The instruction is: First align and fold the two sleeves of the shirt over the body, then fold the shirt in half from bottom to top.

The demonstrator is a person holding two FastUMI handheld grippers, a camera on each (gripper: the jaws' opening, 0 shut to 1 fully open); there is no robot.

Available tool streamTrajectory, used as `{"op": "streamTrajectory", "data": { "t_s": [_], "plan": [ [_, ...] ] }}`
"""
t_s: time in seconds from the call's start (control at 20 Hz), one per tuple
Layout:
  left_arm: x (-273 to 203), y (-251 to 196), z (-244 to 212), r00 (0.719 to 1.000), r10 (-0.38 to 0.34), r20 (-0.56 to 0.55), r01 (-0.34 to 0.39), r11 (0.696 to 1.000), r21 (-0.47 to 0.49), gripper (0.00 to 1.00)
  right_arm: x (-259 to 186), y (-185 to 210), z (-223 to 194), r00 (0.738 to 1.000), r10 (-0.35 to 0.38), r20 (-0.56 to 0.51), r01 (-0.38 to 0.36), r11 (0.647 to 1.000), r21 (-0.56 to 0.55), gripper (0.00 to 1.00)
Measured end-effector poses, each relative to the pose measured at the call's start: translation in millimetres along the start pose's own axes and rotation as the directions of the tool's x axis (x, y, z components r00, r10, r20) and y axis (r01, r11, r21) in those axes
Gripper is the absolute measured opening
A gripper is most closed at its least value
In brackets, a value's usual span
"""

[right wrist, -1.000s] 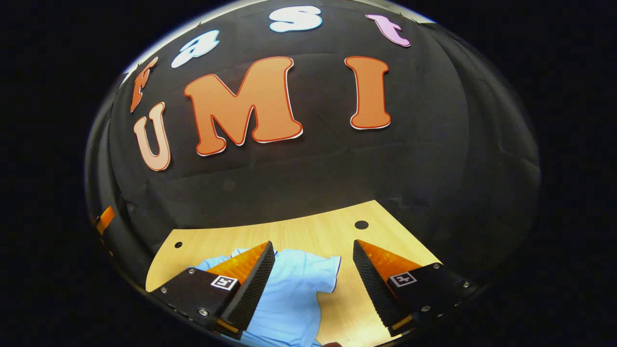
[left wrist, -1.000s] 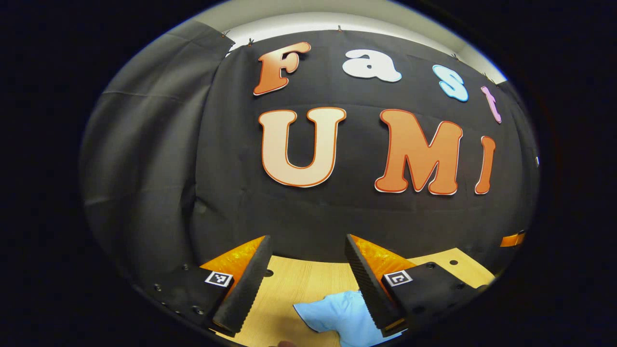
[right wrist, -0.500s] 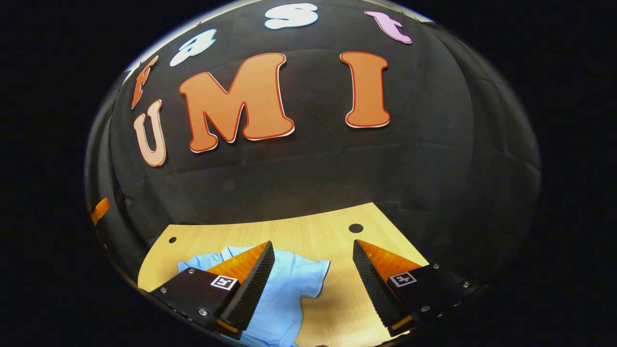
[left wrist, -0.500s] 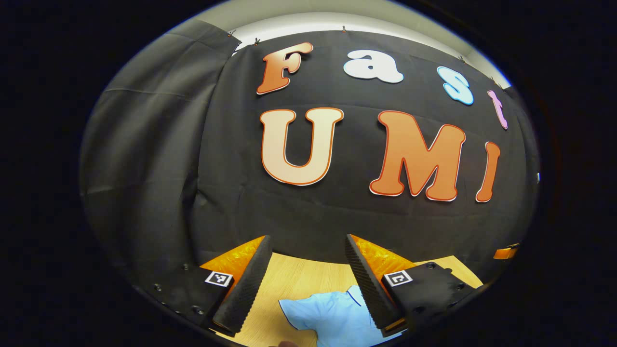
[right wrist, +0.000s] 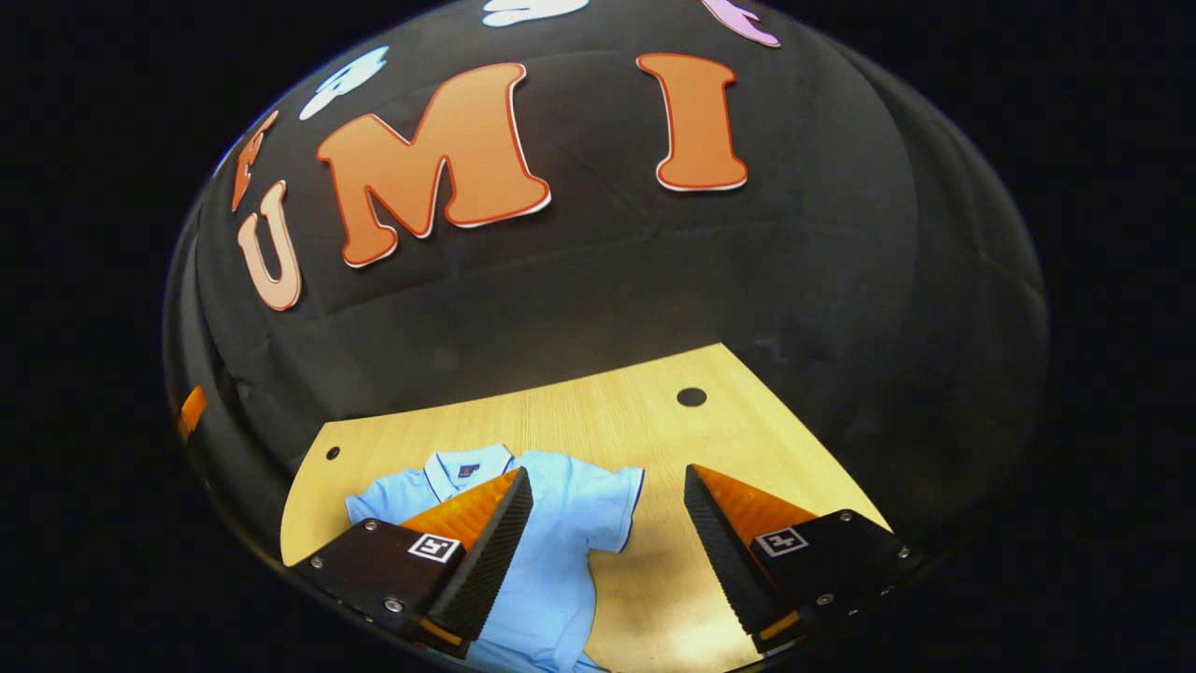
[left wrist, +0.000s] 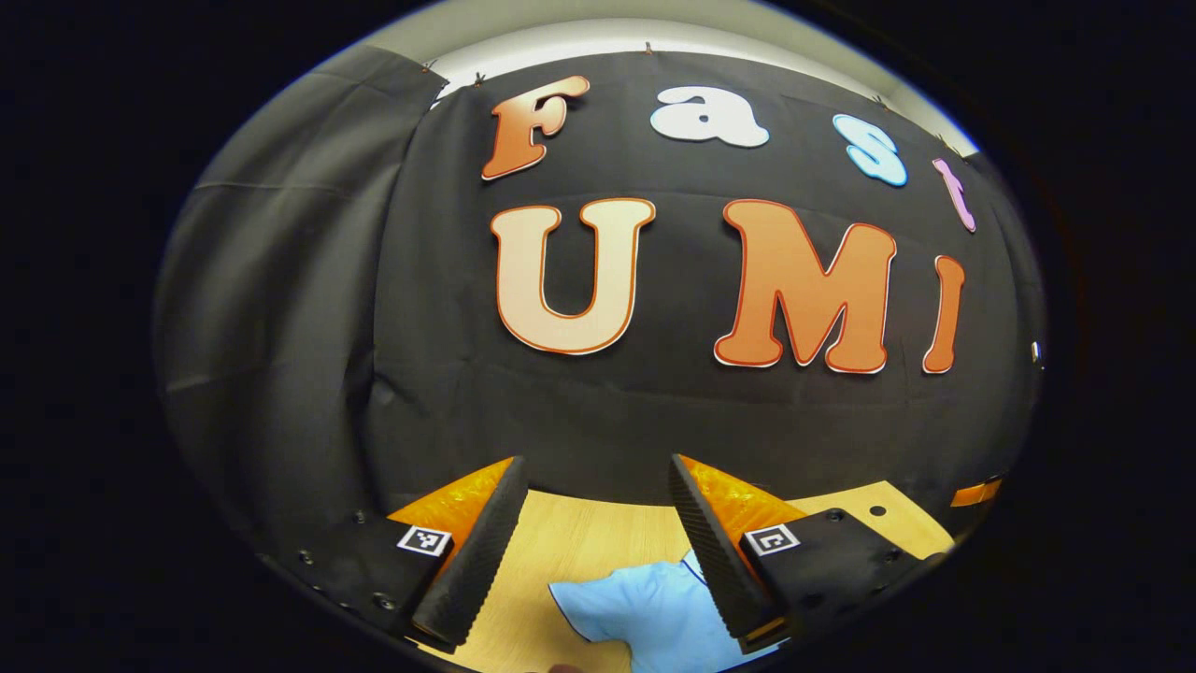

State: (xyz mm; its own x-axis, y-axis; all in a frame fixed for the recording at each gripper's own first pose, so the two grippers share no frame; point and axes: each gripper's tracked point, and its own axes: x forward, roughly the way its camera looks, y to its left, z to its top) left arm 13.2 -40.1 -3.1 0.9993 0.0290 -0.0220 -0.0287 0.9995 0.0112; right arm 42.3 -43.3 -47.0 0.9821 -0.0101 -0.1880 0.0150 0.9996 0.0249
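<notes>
The light blue polo shirt [right wrist: 551, 551] lies limp on the table [right wrist: 654, 421], best pinched at a sleeve hem [right wrist: 628, 509], while both grippers' fingers gape, holding nothing.

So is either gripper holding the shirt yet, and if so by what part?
Nothing is held. The left gripper and right gripper are both open above the table; the shirt lies flat with its sleeves spread.
</notes>
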Motion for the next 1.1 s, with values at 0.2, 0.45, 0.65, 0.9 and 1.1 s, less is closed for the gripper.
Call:
{"op": "streamTrajectory", "data": {
  "t_s": [0.2,0.45,0.65,0.9,1.1],
  "plan": [
    [14.1,10.5,-10.4,1.0,-0.006,-0.023,0.007,1.0,0.03,0.98,16.4,-13.4,-21.7,0.988,-0.085,-0.129,0.082,0.996,-0.025,0.98],
    [22.3,43.8,-14.4,1.0,0.013,-0.028,-0.012,1.0,0.029,0.98,54.9,1.7,-46.8,0.945,-0.027,-0.325,0.053,0.996,0.071,0.98],
    [22.7,75.5,-16.1,0.998,0.053,-0.02,-0.052,0.998,0.033,0.98,98.8,2.4,-61.3,0.9,-0.045,-0.434,0.092,0.992,0.087,0.99],
    [25.8,109.9,-29.2,0.993,0.11,-0.051,-0.109,0.994,0.023,0.98,155.5,-4.5,-91.3,0.819,-0.094,-0.566,0.16,0.985,0.068,0.99],
    [27.4,125.9,-40.2,0.988,0.139,-0.071,-0.138,0.99,0.019,0.99,181.5,-14.5,-121.2,0.756,-0.134,-0.64,0.203,0.979,0.035,0.99]
  ]
}}
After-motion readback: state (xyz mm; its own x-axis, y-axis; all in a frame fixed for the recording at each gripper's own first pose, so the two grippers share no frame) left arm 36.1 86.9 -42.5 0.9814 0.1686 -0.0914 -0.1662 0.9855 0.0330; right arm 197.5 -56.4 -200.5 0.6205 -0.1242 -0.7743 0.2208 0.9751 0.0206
